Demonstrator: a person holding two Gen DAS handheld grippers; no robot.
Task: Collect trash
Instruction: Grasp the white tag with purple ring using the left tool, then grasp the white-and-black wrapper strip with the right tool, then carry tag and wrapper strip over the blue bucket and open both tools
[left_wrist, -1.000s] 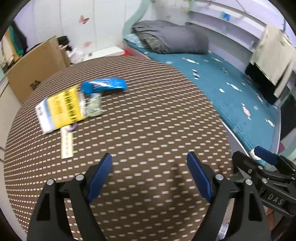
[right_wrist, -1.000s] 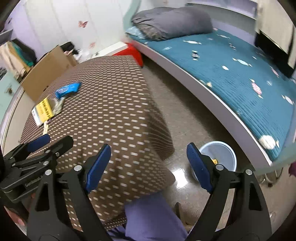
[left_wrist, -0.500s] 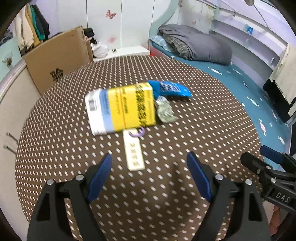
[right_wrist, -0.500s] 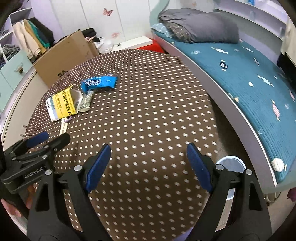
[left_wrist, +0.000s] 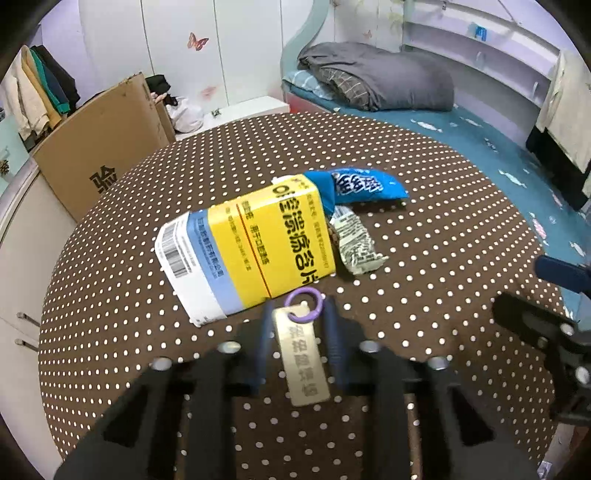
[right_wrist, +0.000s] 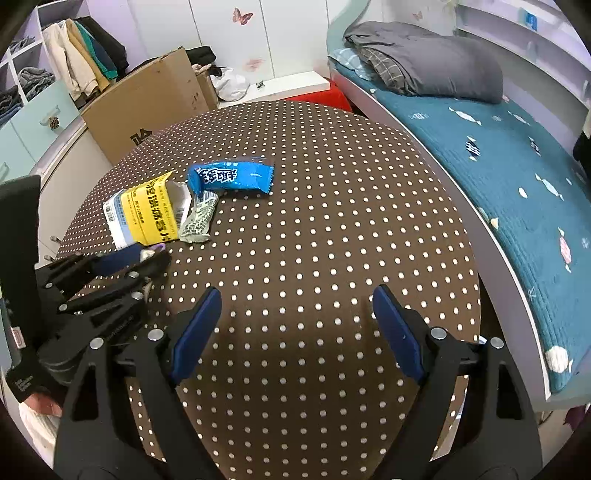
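Observation:
On the brown dotted table (left_wrist: 424, 221) lie a yellow and white box (left_wrist: 243, 254), a blue snack wrapper (left_wrist: 362, 186), a small crumpled green wrapper (left_wrist: 356, 240) and a beige tag with a purple ring (left_wrist: 301, 358). My left gripper (left_wrist: 297, 332) has its blurred fingers close on both sides of the tag, just short of the box. In the right wrist view the box (right_wrist: 147, 216), blue wrapper (right_wrist: 232, 179) and green wrapper (right_wrist: 197, 219) lie at far left. My right gripper (right_wrist: 295, 325) is open and empty above bare cloth.
A cardboard box (left_wrist: 96, 151) stands behind the table on the left. A bed with a teal cover (right_wrist: 498, 177) and a grey duvet (right_wrist: 424, 62) runs along the right. The other gripper (right_wrist: 92, 295) shows at the left of the right wrist view.
My left gripper has moved forward to the tag and its fingers have closed in around it. The right gripper has swung further over the table and stays open.

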